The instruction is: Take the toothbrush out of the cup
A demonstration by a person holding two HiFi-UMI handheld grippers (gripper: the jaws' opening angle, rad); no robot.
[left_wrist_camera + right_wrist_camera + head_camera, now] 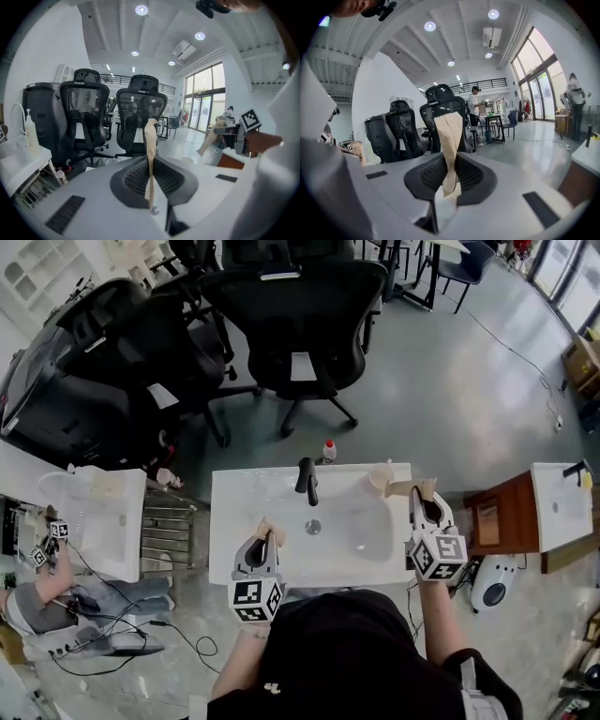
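Person stands at a white washbasin (234, 521) with a black faucet (307, 481) at the back centre and a drain in the bowl. The left hand-held gripper (270, 532) is over the basin's front left area and points toward the faucet. Its gripper view shows the tan-covered pads pressed flat together with nothing between them, so it is closed and empty. The right hand-held gripper (415, 489) is at the basin's back right corner. Its pads are also closed against each other, and no object is visible in the grip. A pale beige cup-like thing (380, 476) sits on that back right corner, just beside the right gripper's tips. It is too small to tell whether they touch. The toothbrush can't be made out in any view, in the cup or in either grip. Black office chairs (295, 324) stand on the floor behind the basin, and a small bottle (329, 451) stands on the floor just behind the faucet.
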